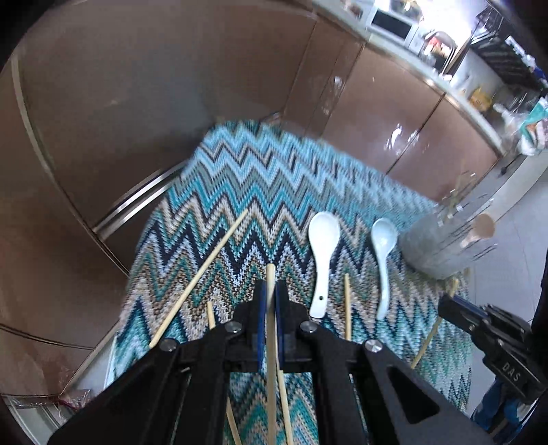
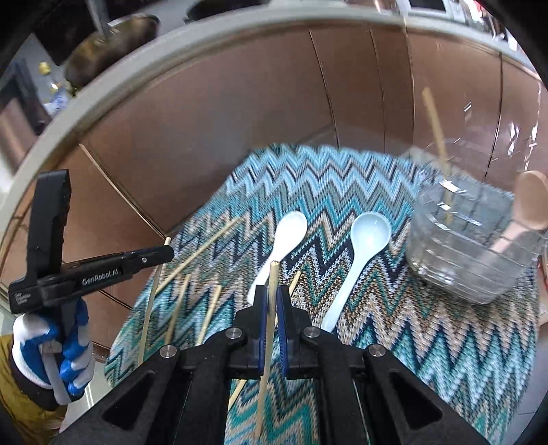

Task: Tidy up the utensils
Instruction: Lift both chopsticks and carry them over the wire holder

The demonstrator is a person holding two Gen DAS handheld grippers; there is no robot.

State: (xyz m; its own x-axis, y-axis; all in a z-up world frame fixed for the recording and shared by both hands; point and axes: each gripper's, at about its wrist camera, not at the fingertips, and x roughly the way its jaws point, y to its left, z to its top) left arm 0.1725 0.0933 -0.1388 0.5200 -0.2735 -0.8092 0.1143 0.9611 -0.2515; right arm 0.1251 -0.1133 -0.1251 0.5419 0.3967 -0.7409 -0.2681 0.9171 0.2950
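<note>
My left gripper is shut on a bamboo chopstick and holds it above the zigzag mat. My right gripper is shut on another chopstick, also lifted off the mat. Each gripper shows in the other view: the right gripper with its stick, and the left gripper in a gloved hand. Two white spoons lie side by side on the mat. Several loose chopsticks lie left of them. A glass jar holds a chopstick and a wooden spoon.
Brown cabinet fronts rise behind the mat. A counter above them carries a microwave and kitchen clutter; a pan sits on it at the left. The jar stands at the mat's right edge.
</note>
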